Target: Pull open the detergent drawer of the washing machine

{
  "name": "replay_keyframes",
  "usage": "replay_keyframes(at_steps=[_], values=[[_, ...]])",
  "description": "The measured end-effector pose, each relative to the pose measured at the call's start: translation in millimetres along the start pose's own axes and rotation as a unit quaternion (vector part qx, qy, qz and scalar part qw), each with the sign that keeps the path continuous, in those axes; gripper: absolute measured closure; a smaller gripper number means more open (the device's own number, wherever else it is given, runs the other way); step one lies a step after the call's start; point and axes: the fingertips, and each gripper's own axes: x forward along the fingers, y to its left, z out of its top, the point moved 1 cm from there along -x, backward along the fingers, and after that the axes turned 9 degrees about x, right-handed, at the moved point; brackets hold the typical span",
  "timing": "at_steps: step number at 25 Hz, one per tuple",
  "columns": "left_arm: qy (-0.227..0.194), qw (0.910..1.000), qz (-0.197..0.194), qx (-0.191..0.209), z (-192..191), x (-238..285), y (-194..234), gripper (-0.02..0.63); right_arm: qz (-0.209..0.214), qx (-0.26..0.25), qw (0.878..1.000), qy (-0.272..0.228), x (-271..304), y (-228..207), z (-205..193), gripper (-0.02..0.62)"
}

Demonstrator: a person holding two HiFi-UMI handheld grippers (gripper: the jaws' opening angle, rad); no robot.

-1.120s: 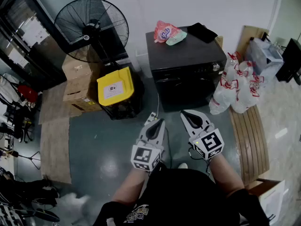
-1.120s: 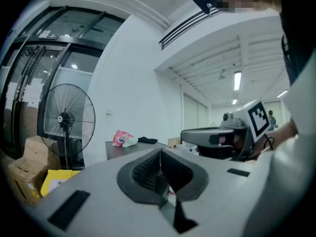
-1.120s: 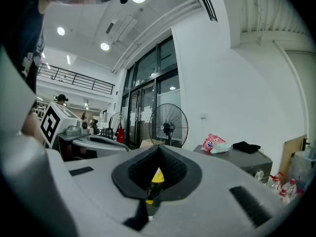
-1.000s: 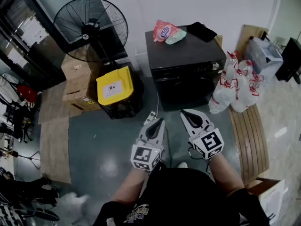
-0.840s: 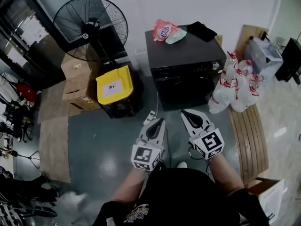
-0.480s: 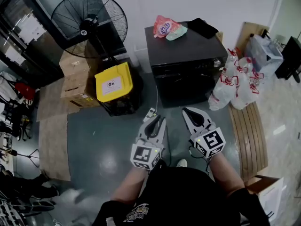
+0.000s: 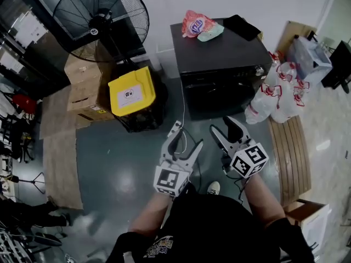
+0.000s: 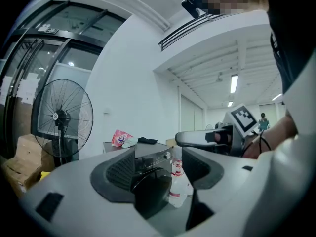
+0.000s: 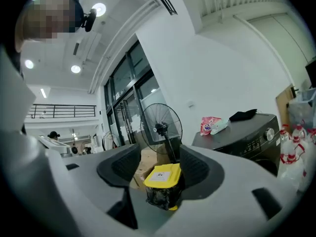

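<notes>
I count one washing machine, one standing fan and one bin with a yellow lid. Three items on the machine top: one pink packet, one pale green pouch, one black cloth. Three cardboard boxes: two stacked beside the fan, one at bottom right. One slatted wooden bench. For the white bags with red print I get at least three, exact number I can't tell.
</notes>
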Motion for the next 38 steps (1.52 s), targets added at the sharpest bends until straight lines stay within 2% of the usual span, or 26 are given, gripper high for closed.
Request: replay_keyframes(at_steps=[11,16,22,27,32,38], values=[[-0.003,0.9994,-0.034,-0.006,-17,24,72,0.328,-0.052,0.072,0.996,-0.010,69,-28,-16,0.313],[0.003,0.9979,-0.062,-0.019,-25,32,101,0.328,-0.074,0.101,0.992,-0.017,103,-35,-24,0.311],[-0.013,0.9957,-0.092,-0.011,-33,36,134,0.328,-0.089,0.145,0.985,-0.031,140,-43,-41,0.299],[-0.003,0.9937,-0.112,-0.010,-34,37,149,0.328,-0.090,0.197,0.975,-0.043,165,-53,-56,0.284],[-0.002,0.9935,-0.114,-0.010,-38,44,161,0.328,-0.087,0.261,0.960,-0.056,184,-72,-68,0.276],[0.009,0.9939,-0.110,-0.013,-40,62,171,0.328,-0.090,0.311,0.944,-0.059,204,-109,-78,0.260]])
